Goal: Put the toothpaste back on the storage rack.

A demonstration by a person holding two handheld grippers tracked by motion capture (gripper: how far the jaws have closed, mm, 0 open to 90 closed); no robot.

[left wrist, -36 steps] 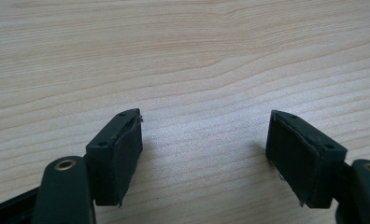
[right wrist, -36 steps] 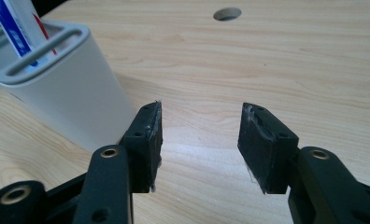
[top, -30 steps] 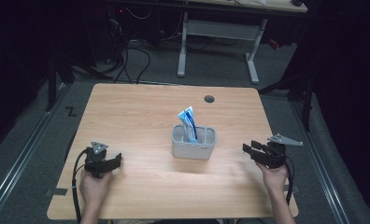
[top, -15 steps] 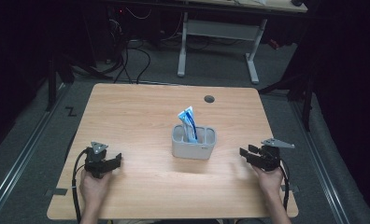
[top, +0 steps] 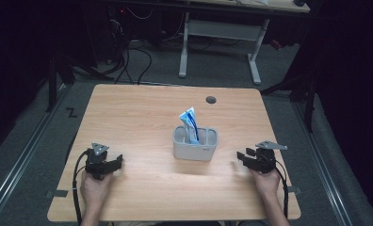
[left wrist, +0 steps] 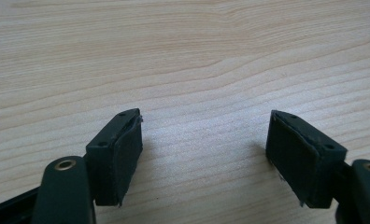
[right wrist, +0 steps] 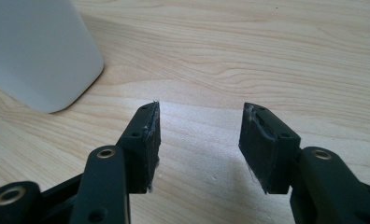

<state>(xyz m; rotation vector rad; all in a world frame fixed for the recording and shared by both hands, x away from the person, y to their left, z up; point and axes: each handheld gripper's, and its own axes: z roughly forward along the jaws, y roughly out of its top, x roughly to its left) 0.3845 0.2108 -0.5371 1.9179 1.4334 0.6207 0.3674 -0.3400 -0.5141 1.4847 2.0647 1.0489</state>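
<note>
- While reaching for toothpaste tube (top: 190, 123), upright inside grey holder (top: 195, 146): right hand-held gripper (top: 241, 157) gaping empty right of holder, left hand-held gripper (top: 118, 161) likewise, left.
- Risk: clipping holder's wall, tipping everything.

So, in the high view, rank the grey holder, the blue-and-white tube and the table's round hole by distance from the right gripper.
From the right gripper:
1. Grey holder, table centre.
2. Blue-and-white tube, standing in the holder's left compartment.
3. Round hole, near the far edge.
</note>
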